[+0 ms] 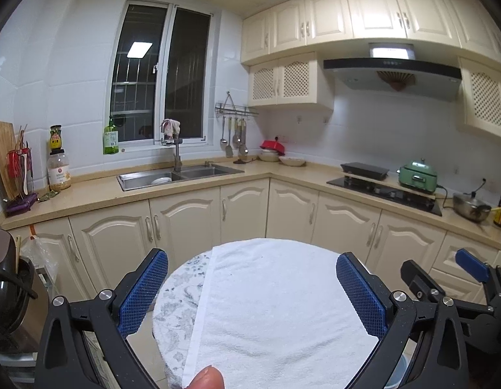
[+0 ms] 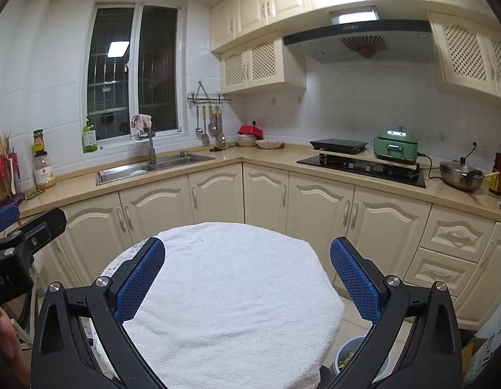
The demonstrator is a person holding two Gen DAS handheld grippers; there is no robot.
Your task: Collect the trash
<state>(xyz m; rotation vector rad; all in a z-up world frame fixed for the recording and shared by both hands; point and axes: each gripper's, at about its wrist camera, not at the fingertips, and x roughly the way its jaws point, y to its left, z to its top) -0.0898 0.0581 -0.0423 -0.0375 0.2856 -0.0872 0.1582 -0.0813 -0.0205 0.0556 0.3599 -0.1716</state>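
My left gripper [image 1: 252, 275] is open and empty, held above a small round table [image 1: 176, 295] covered by a white towel [image 1: 276, 308]. My right gripper [image 2: 247, 264] is open and empty above the same towel [image 2: 231, 291]. The right gripper also shows at the right edge of the left wrist view [image 1: 445, 275]. A light blue trash bin [image 2: 347, 355] with scraps inside stands on the floor below the table's right side. No loose trash shows on the towel.
An L-shaped counter [image 1: 98, 196] runs along the far wall with a sink [image 1: 172, 175], bottles, utensils, bowls, a stove [image 1: 386, 191], a green cooker [image 1: 417, 176] and a pot [image 1: 471, 207]. Cream cabinets stand below. A black appliance [image 1: 7, 285] is at the left.
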